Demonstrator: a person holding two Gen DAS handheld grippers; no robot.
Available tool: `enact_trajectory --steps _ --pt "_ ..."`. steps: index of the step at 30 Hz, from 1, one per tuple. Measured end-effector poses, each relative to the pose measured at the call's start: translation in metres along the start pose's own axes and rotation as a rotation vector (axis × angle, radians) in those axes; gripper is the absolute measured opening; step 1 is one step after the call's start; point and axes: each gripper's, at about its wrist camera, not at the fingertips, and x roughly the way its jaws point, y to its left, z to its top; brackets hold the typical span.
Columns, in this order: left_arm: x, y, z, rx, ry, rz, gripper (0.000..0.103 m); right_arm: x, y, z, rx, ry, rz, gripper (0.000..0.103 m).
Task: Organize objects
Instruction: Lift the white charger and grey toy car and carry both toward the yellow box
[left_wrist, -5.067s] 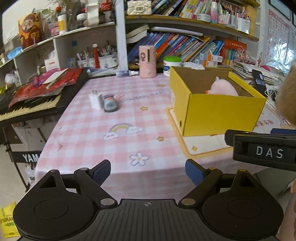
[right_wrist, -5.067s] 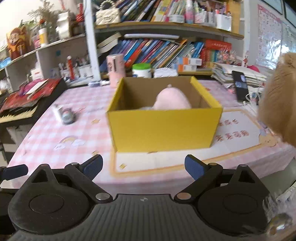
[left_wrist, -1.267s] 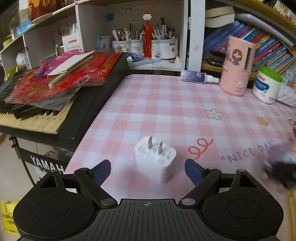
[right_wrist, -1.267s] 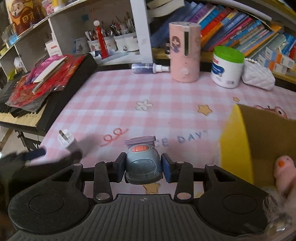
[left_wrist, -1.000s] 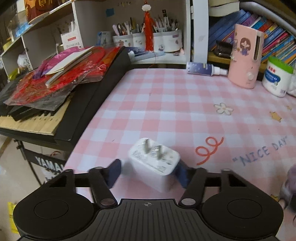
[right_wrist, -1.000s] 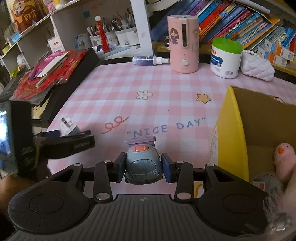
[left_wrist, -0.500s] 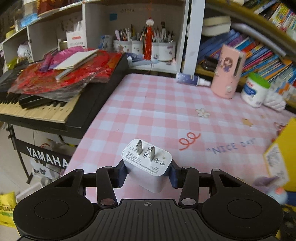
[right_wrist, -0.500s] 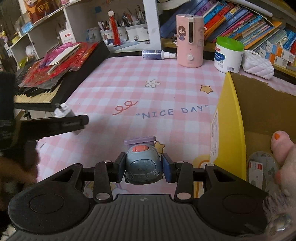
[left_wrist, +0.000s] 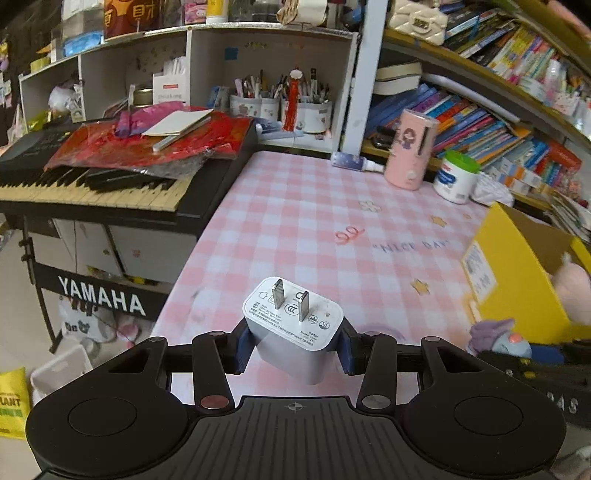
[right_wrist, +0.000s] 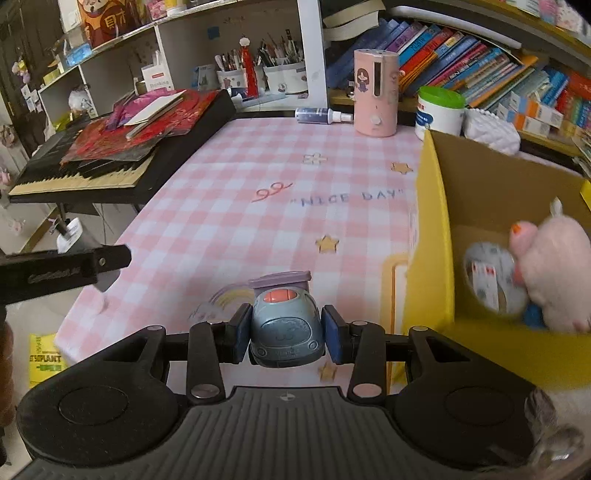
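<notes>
My left gripper (left_wrist: 293, 349) is shut on a white plug charger (left_wrist: 293, 326), prongs up, lifted above the near edge of the pink checked table (left_wrist: 314, 221). My right gripper (right_wrist: 287, 339) is shut on a small grey-blue toy car (right_wrist: 285, 325) with a red button and purple top, held just left of the yellow cardboard box (right_wrist: 430, 229). Inside the box lie a pink plush toy (right_wrist: 557, 266) and a round tape-like roll (right_wrist: 491, 280). The toy car (left_wrist: 500, 338) and the box (left_wrist: 517, 277) also show at the right of the left wrist view.
A black keyboard (left_wrist: 92, 188) piled with red wrapping stands left of the table. At the table's back are a pink dispenser (right_wrist: 376, 98), a green-lidded jar (right_wrist: 439, 112), a small spray bottle (right_wrist: 321, 115) and shelves of books and pen cups. The floor lies beyond the table's left edge.
The left gripper closed on the charger and lifted it off the table, pulling back. The right gripper carried the toy car rightward, closer to the yellow box.
</notes>
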Motion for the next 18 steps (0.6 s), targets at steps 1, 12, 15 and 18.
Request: enact_trajectory --steps 1,12,15,18 --pt "-0.007 0.001 -0.006 0.002 0.001 -0.007 0.043 -0.007 0.002 -0.005 0.004 -0.003 -0.002 0.038" --pt "-0.077 -0.004 -0.069 0.045 0.019 -0.112 0.043 -0.074 0.025 -0.082 0.088 -0.008 -0.053 0.038" --pt "-0.087 -0.013 -0.082 0.078 0.034 -0.152 0.043 -0.091 0.029 -0.104 0.112 -0.012 -0.072 0.038" --pt "-0.092 -0.026 -0.093 0.121 0.055 -0.207 0.043 -0.105 0.027 -0.127 0.15 -0.002 -0.096 0.038"
